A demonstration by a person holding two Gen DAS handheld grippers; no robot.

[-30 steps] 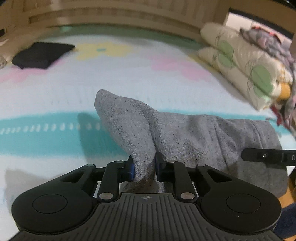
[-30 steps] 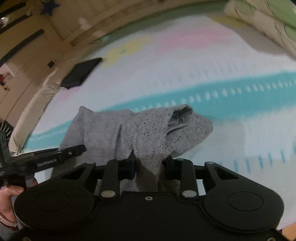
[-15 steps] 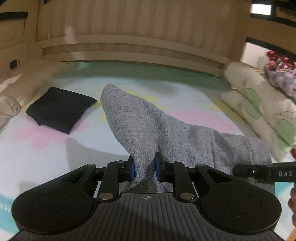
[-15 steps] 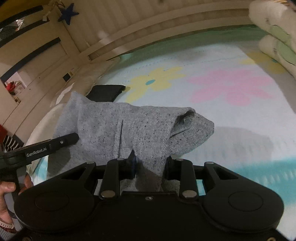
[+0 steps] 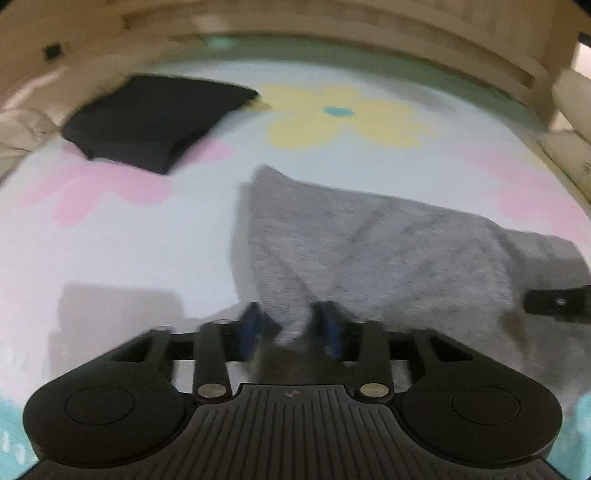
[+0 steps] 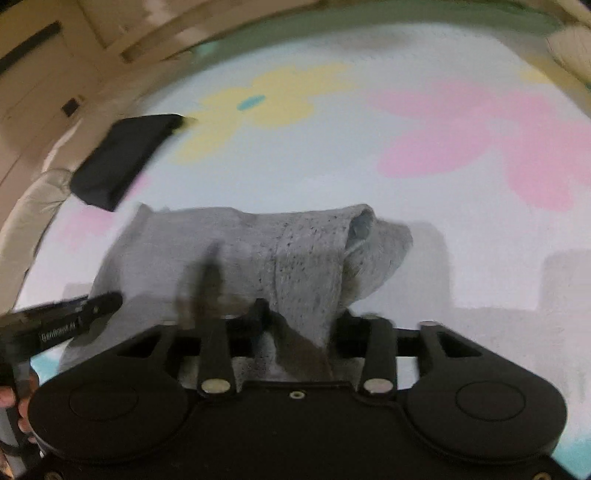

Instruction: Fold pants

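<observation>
The grey speckled pants (image 5: pixel 388 251) are folded into a wad stretched between my two grippers, low over the flowered bed sheet (image 5: pixel 147 240). My left gripper (image 5: pixel 291 328) has its jaws a little apart with a fold of the grey fabric still between the blue pads. My right gripper (image 6: pixel 299 325) is shut on the other edge of the pants (image 6: pixel 295 254). The right gripper's finger shows at the right edge of the left wrist view (image 5: pixel 554 304). The left gripper shows at the left of the right wrist view (image 6: pixel 62 317).
A folded black garment (image 5: pixel 155 118) lies on the sheet at the far left, also in the right wrist view (image 6: pixel 122 158). A wooden bed frame (image 5: pixel 332 22) bounds the far side. Rolled bedding (image 5: pixel 569 129) lies at the right edge.
Both grippers have carried the pants forward over the bed and lowered them toward the sheet. The left jaws have opened slightly around the fabric. The black garment is now closer.
</observation>
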